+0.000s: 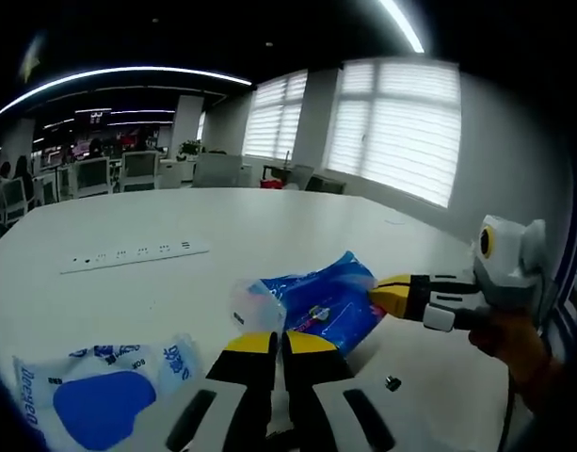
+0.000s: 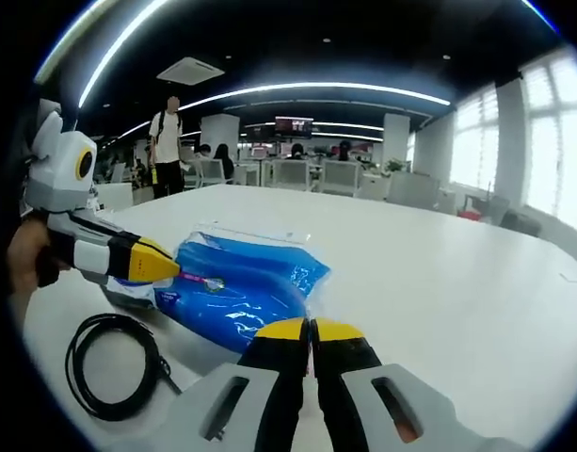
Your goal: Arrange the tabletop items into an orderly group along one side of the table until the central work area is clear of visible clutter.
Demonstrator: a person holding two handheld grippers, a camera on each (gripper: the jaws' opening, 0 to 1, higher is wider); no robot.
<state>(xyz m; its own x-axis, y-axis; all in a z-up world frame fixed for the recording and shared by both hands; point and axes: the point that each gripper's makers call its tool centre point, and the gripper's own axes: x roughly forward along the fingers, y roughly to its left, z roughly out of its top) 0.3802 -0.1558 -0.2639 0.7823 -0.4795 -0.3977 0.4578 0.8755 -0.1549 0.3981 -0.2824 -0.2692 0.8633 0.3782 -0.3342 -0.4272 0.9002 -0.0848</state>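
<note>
Two grippers on one blue pouch, mid-desk.

Both the left gripper (image 1: pixel 279 341) and the right gripper (image 2: pixel 312 330) have their fingers clenched on an edge of the blue pouch (image 2: pixel 241 287), which lies on the white desk (image 2: pixel 439 273) beside a coiled black cable (image 2: pixel 114 363).

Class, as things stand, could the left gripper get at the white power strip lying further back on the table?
Probably yes: the left gripper is closed on the blue packet, but the tabletop between it and the power strip lies bare, so it would need to let go first.
</note>
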